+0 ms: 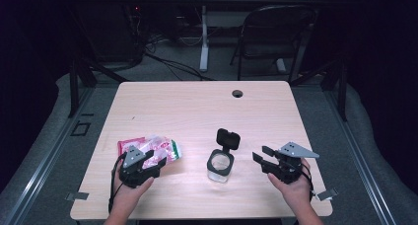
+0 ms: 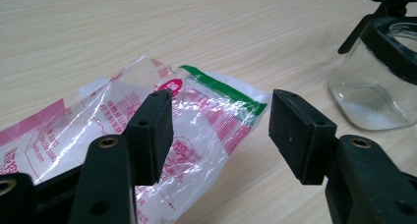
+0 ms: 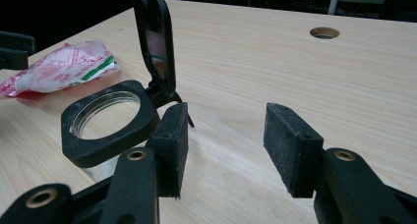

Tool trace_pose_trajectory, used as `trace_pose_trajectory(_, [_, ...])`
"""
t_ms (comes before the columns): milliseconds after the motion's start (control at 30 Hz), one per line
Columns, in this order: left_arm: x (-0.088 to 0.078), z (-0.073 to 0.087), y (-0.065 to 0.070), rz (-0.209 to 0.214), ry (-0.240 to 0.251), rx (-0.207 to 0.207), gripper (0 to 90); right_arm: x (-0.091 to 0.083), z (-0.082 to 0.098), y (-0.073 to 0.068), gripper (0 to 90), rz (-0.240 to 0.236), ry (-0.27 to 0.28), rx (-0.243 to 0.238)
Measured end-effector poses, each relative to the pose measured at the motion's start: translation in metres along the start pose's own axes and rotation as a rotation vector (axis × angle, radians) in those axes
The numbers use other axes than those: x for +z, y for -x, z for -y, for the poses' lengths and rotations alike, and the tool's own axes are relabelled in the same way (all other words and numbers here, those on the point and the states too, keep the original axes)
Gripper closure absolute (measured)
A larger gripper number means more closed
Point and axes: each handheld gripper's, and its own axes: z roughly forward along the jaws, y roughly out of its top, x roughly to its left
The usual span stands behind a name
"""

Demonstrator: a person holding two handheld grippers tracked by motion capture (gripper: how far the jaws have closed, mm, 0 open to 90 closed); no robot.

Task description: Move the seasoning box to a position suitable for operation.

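Dark floor, cables and a folding chair (image 1: pixel 276 35) frame a pale wooden table (image 1: pixel 197 106), seen from the high view. On it, a clear plastic packet (image 1: pixel 155 148) lies by the left gripper (image 1: pixel 153 162); a glass jar (image 1: pixel 220 165), hinged lid (image 1: pixel 228 137) up, stands mid-table, apart from the right gripper (image 1: pixel 261 155).

Left gripper view: jaws parted, nothing gripped, one pad over the printed, seemingly emptied packet (image 2: pixel 187 116); a little white powder sits in the jar (image 2: pixel 378 86).

Right gripper view: jaws wide, empty, beside the jar's black collar (image 3: pixel 105 121). Pouring appears finished; shutting the raised lid (image 3: pixel 155 37) likely follows, unobstructed.
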Motion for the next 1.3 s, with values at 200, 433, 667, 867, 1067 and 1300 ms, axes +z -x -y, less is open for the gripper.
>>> trace_pose_trajectory(200, [0.007,0.003,-0.002,-0.015,-0.020,0.020,38.8,0.006,0.004,0.000,52.0,-0.014,-0.018,0.021])
trace_pose_trajectory(433, [0.020,0.006,0.005,-0.044,-0.055,0.079,33.7,0.010,0.005,-0.004,51.5,-0.030,-0.021,0.029])
trace_pose_trajectory(667, [0.032,0.009,0.011,-0.065,-0.066,0.094,26.1,0.012,0.006,-0.005,51.2,-0.038,-0.016,0.030])
trace_pose_trajectory(867, [0.039,0.012,0.009,-0.092,-0.090,0.094,21.3,0.013,0.006,-0.006,50.8,-0.036,-0.018,0.033])
trace_pose_trajectory(1067, [0.045,0.017,0.010,-0.112,-0.112,0.107,21.4,0.014,0.006,-0.005,50.5,-0.038,-0.016,0.038])
trace_pose_trajectory(1300, [0.050,0.021,0.010,-0.150,-0.143,0.136,21.4,0.016,0.006,-0.005,50.3,-0.041,-0.019,0.041])
